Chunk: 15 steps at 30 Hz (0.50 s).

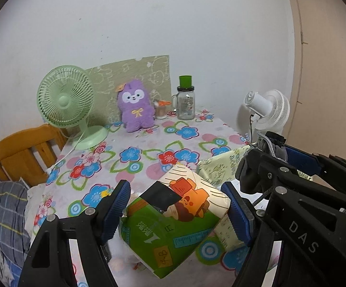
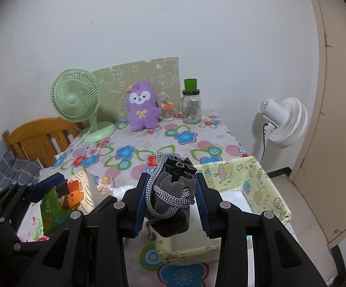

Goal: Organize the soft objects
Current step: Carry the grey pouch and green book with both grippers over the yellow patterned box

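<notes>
My left gripper (image 1: 177, 212) clamps a soft printed tissue pack (image 1: 173, 220), tilted, held above the flowered bench (image 1: 134, 143). My right gripper (image 2: 170, 203) pinches a grey drawstring pouch (image 2: 170, 201), cord wrapped round it, over the near edge of the yellow fabric box (image 2: 263, 179). A purple plush (image 1: 136, 105) sits upright by the far wall, beside a green fan (image 1: 65, 100).

Home bedroom, wooden bed frame (image 1: 22, 153), floral tablecloth (image 1: 134, 148), plush toy (image 1: 136, 105)
</notes>
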### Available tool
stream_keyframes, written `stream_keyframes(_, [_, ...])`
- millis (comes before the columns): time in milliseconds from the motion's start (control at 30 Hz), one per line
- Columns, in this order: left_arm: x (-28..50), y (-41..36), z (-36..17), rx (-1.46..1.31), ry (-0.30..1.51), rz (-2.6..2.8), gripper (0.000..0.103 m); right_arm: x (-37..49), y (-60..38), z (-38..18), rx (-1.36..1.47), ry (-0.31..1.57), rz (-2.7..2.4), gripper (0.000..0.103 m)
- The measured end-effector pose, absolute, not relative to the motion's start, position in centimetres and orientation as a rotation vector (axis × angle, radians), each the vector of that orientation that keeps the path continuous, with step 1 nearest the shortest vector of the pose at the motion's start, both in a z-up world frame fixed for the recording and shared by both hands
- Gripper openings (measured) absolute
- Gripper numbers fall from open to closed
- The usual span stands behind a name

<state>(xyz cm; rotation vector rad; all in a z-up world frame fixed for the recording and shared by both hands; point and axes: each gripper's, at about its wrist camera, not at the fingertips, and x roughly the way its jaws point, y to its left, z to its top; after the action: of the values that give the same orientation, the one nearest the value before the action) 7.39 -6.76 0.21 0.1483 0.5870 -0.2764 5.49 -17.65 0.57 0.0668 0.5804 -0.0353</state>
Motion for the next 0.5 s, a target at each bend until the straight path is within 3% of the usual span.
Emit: stream_keyframes(500, [9.7, -11.3, -0.1, 0.176, 0.6, -0.34, 0.079, 7.0, -22.0, 0.5, 0.089, 0.583, -0.08, 0.04])
